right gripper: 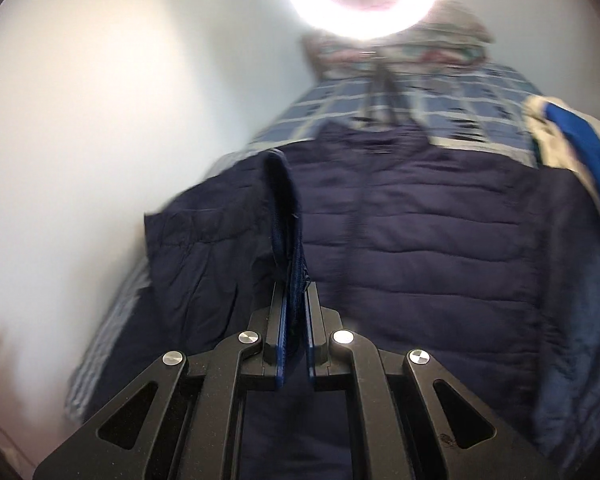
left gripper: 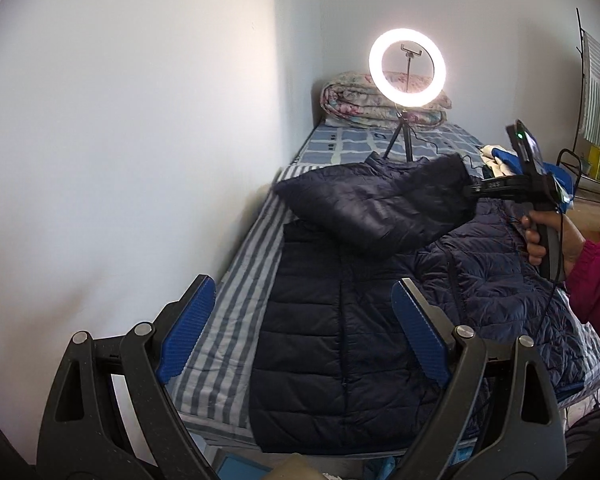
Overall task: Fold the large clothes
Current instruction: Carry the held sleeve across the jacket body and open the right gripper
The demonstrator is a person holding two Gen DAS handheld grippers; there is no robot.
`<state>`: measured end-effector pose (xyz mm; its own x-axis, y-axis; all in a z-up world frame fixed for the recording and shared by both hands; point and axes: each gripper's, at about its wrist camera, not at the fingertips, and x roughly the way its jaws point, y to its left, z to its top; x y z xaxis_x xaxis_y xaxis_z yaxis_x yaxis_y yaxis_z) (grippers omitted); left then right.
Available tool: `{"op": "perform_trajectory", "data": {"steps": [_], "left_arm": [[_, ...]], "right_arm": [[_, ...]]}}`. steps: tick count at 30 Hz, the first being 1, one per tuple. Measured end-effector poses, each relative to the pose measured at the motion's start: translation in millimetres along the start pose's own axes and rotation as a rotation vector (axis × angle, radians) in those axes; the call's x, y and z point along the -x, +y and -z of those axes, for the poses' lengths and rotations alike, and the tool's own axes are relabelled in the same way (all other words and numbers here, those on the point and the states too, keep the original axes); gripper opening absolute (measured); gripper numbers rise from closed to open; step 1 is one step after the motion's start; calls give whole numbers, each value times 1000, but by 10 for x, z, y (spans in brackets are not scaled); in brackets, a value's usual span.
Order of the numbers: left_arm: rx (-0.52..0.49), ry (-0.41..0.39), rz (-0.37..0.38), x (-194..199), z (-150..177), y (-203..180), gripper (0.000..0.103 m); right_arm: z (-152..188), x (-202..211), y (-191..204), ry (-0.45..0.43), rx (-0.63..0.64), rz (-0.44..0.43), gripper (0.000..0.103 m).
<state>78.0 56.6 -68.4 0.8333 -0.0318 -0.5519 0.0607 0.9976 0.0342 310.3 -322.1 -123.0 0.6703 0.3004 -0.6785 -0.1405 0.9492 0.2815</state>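
Observation:
A dark navy puffer jacket [left gripper: 340, 340] lies spread on the bed, front up. My left gripper [left gripper: 304, 300] is open and empty, held above the jacket's lower part. My right gripper [right gripper: 295, 280] is shut on the cuff of the jacket's sleeve [right gripper: 284, 208]. In the left wrist view the right gripper [left gripper: 470, 191] holds that sleeve [left gripper: 380, 204] lifted across the jacket's chest. The right wrist view is blurred; the jacket's body [right gripper: 420, 240] fills it.
The bed [left gripper: 236, 304] has a striped sheet and runs along a white wall on the left. A lit ring light on a tripod [left gripper: 407, 68] stands at its far end before a folded floral quilt [left gripper: 352, 100]. Blue and white clothes [left gripper: 500, 158] lie at the right. A clothes rack [left gripper: 596, 92] stands far right.

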Motion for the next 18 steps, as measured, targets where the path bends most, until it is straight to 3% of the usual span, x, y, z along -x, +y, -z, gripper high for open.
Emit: {"op": "perform_trajectory", "data": {"steps": [5, 9, 18], "left_arm": [[-1, 21, 11, -141, -31, -95, 92], [0, 39, 22, -246, -58, -147, 92], [-14, 42, 22, -314, -93, -249, 92]], "right_arm": [[68, -64, -469, -5, -60, 104, 6], [108, -198, -733, 8, -95, 136, 6], [47, -466, -969, 47, -126, 195, 6]]}}
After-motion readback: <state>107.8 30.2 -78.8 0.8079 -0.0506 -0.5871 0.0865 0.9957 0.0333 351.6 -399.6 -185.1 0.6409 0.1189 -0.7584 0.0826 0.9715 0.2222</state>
